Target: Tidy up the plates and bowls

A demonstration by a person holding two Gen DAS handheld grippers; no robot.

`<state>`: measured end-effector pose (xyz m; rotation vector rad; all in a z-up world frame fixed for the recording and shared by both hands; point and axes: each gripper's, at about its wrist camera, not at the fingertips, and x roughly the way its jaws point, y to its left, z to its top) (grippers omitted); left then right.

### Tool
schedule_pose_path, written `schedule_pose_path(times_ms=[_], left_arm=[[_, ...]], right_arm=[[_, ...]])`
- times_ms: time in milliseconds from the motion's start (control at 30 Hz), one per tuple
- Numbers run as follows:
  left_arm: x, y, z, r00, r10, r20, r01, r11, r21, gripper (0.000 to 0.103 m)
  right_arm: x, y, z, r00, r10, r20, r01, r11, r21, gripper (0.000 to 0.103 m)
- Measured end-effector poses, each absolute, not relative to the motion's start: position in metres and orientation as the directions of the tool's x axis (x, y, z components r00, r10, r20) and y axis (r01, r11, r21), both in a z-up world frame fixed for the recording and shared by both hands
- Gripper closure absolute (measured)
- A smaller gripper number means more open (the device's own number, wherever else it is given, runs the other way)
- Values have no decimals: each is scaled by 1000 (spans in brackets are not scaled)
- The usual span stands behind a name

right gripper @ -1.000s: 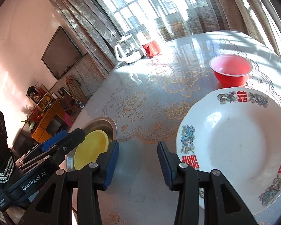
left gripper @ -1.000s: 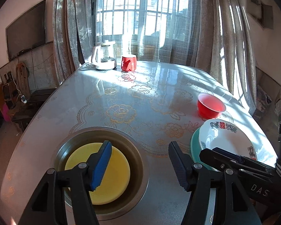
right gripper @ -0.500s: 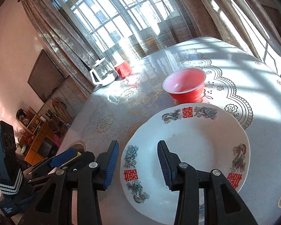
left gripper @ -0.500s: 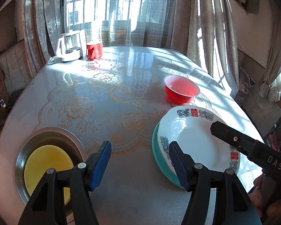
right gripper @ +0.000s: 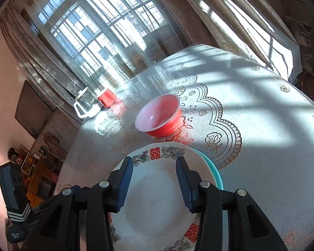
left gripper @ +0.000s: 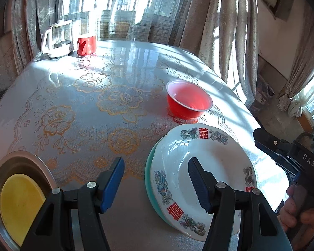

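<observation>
A white plate [left gripper: 217,163] with red characters lies on a teal plate [left gripper: 149,179] near the table's front right. Behind them stands an empty red bowl [left gripper: 188,102]. At the front left, a metal basin [left gripper: 21,156] holds a yellow plate [left gripper: 18,200]. My left gripper [left gripper: 155,167] hangs above the left rim of the plate stack, its jaws closing slightly with nothing pressed between them. My right gripper [right gripper: 154,163] stands open over the white plate [right gripper: 155,211], pointing at the red bowl [right gripper: 159,117]; the teal plate [right gripper: 213,172] peeks out at the right.
A glass kettle [left gripper: 57,39] and a red cup [left gripper: 86,45] stand at the table's far end by the curtained window. The table's right edge [left gripper: 247,113] drops off just past the bowl. A hand [left gripper: 297,211] holds the right gripper's handle.
My left gripper has swung right, from over the basin to the left rim of the plate stack. My right gripper has moved over the white plate, closer to the red bowl.
</observation>
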<state>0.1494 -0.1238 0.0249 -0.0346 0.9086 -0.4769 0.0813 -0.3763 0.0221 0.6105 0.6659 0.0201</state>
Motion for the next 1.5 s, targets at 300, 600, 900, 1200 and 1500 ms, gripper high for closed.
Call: schedule_pose_path(times_ms=[300, 600, 900, 1200, 1500], left_arm=[[190, -145, 26, 483, -473, -737, 373, 873, -316, 53], [243, -161, 18, 454, -557, -696, 326, 830, -452, 50], [285, -187, -4, 386, -585, -714, 302, 811, -501, 58], [292, -200, -15, 344, -591, -729, 336, 803, -492, 87], [262, -167, 2, 424, -551, -719, 328, 833, -445, 87]], right_arm=[[114, -411, 18, 779, 195, -595, 234, 791, 565, 60], [171, -409, 12, 741, 232, -630, 219, 804, 553, 60], [219, -404, -7, 688, 252, -680, 242, 804, 543, 60], [227, -392, -21, 646, 224, -729, 238, 849, 471, 76], [219, -367, -7, 659, 271, -701, 158, 862, 482, 77]])
